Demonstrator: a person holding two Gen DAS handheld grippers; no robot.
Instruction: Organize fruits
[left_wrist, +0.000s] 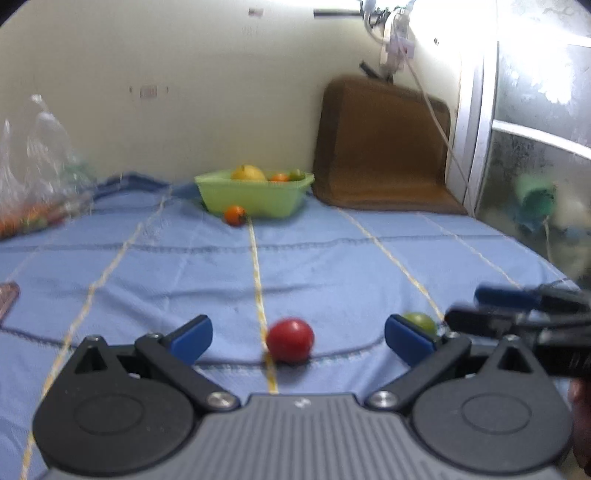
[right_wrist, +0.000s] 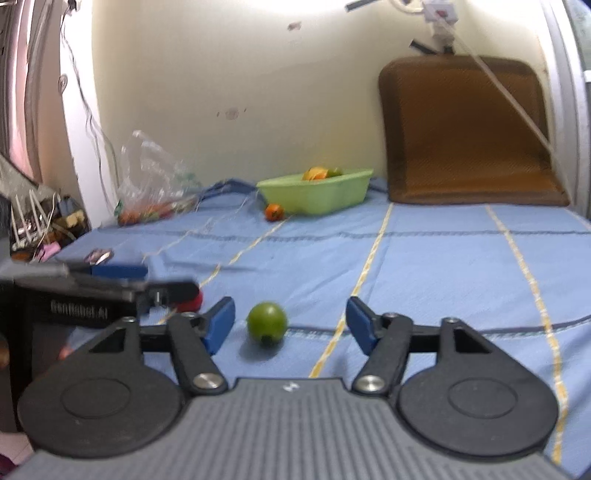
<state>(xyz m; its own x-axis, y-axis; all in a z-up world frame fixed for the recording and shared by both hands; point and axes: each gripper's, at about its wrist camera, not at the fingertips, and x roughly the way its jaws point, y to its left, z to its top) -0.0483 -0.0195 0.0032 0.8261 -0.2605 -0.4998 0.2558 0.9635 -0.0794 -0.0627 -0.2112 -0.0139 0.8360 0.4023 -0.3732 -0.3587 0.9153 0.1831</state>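
A red fruit (left_wrist: 290, 340) lies on the blue bedspread (left_wrist: 332, 266), between the wide-apart blue pads of my left gripper (left_wrist: 297, 338), untouched. A green fruit (right_wrist: 266, 323) rests on the cloth between the spread pads of my right gripper (right_wrist: 290, 324), nearer the left pad and free of both. The same green fruit (left_wrist: 419, 321) peeks from behind the left gripper's right pad. At the back a light green basin (left_wrist: 255, 195) holds a yellow fruit (left_wrist: 248, 172) and smaller ones. One orange fruit (left_wrist: 235, 215) lies on the cloth before it.
A brown cushion (left_wrist: 384, 144) leans against the wall to the right of the basin. A clear plastic bag (right_wrist: 155, 184) with more fruit sits at the back left. The left gripper (right_wrist: 110, 284) crosses the right wrist view's left side, partly hiding the red fruit (right_wrist: 192, 302).
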